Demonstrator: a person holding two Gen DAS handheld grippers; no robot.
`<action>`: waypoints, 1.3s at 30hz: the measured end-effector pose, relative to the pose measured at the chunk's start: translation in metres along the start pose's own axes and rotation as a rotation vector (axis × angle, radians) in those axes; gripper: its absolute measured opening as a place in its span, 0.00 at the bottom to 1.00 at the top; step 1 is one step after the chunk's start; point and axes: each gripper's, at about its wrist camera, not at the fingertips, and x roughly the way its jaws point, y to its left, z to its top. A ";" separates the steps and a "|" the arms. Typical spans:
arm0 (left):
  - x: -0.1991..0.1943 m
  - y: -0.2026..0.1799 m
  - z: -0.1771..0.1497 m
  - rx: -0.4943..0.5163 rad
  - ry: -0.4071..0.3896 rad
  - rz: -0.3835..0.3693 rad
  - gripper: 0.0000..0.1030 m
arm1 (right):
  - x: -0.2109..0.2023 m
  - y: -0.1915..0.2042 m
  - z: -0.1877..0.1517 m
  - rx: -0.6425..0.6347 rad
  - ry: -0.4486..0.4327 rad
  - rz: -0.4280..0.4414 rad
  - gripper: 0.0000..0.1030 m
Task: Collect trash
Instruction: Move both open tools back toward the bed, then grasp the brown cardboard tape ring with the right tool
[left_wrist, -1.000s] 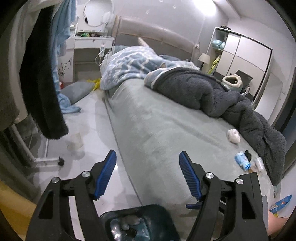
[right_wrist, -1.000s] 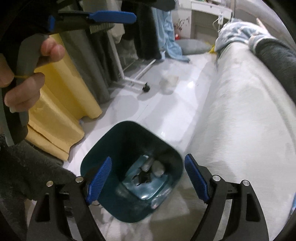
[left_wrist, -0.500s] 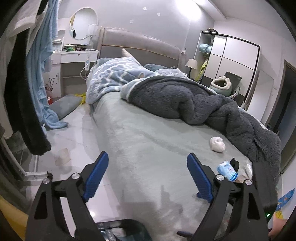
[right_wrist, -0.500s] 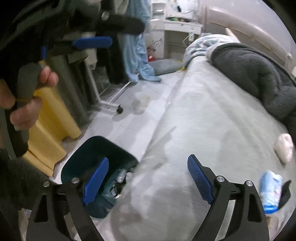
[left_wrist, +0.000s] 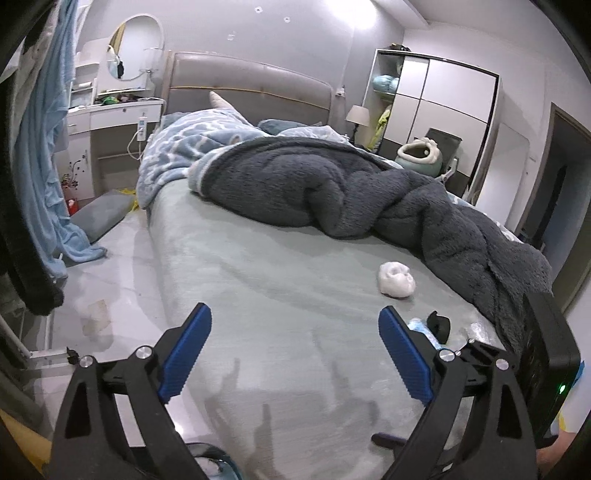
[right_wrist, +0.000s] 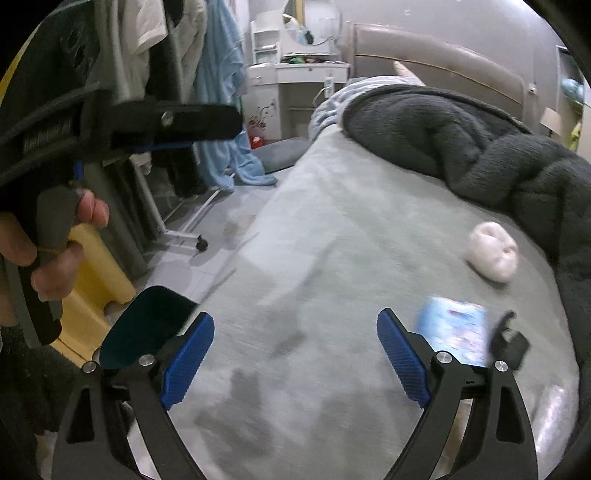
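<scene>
White tissue wad (right_wrist: 491, 252) beyond right gripper (right_wrist: 295, 354); both grippers spread wide, empty.

Bed (left_wrist: 280, 295) fills middle, headboard (left_wrist: 243, 88) at far end. Heaped blanket (left_wrist: 332, 192) across far and right side of mattress. Crumpled tissue wad (right_wrist: 493, 254) on sheet just before blanket edge; packet (right_wrist: 452, 332) nearer, clip-like thing (right_wrist: 508, 341) right beside it. Bin (right_wrist: 147, 325) on floor, left of bed foot. Clothes rack (right_wrist: 177, 92) further left, dresser (left_wrist: 110, 122) left of headboard.
</scene>
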 end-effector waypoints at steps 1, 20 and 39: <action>0.001 -0.003 -0.001 0.003 0.002 -0.002 0.91 | -0.002 -0.005 -0.001 0.006 -0.001 -0.006 0.88; 0.041 -0.051 -0.017 0.011 0.075 -0.111 0.91 | -0.028 -0.097 -0.046 0.160 0.010 -0.085 0.88; 0.083 -0.095 -0.038 -0.014 0.198 -0.247 0.91 | -0.039 -0.103 -0.067 0.140 0.040 0.001 0.44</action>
